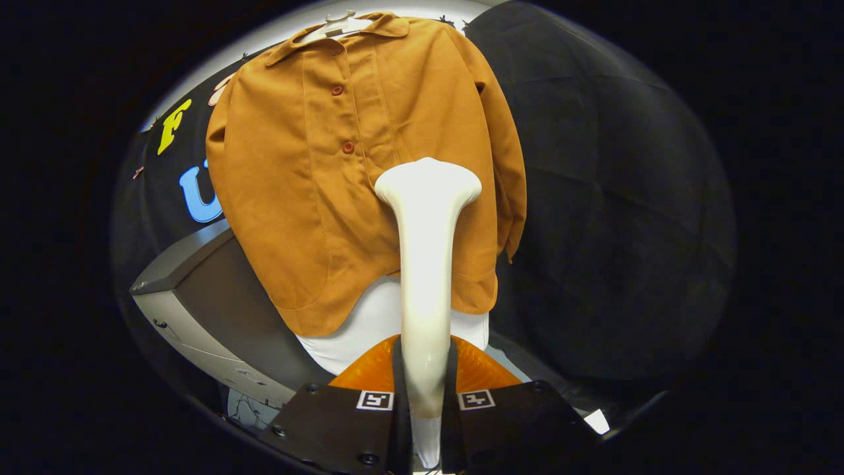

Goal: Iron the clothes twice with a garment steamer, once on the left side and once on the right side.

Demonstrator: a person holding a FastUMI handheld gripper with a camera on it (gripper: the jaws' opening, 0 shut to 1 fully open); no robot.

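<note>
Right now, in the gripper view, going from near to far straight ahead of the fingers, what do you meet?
gripper shut on the steamer handle → white steamer → its head → orange shirt → hanger

steamer [427, 264] hides shirt [343, 171] hem; hanger [337, 25] mostly covered

This is a staged recording booth, not a lived-in room. Black cloth [613, 198] drapes the wall all round as a backdrop. A rust-orange buttoned shirt [316, 185] hangs alone on a white hanger [336, 25], with a grey slanted panel [198, 277] beside its lower edge.
</note>
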